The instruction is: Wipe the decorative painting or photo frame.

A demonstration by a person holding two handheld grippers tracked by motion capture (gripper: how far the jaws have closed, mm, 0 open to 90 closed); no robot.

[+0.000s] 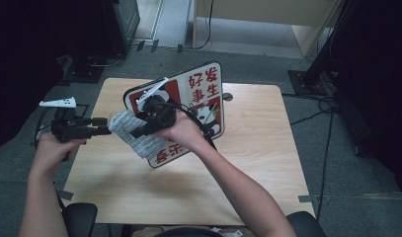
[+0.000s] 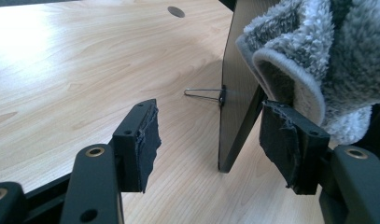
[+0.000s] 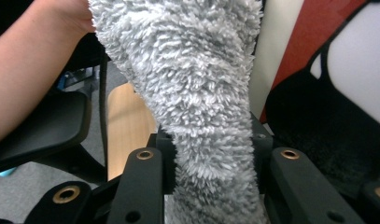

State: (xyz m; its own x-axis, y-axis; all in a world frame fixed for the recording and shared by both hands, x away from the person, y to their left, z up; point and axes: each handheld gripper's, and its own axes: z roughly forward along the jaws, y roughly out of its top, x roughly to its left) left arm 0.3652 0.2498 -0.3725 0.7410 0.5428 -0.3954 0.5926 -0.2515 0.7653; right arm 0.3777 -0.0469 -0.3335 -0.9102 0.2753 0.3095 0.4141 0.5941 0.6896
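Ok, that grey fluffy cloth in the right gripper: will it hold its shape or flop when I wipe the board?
Probably floppy: the grey cloth folds and droops around the right gripper, whose jaws pinch it narrow. Its deep pile looks soft and light, so slipping seems unlikely. The propped board may tip if pressed hard.

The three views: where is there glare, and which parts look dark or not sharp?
High view: dim, dark at both sides, table evenly lit. Left gripper view: strong white glare on the table at upper left; the cloth is sharp. Right gripper view: the cloth is sharp, the board behind it is soft.
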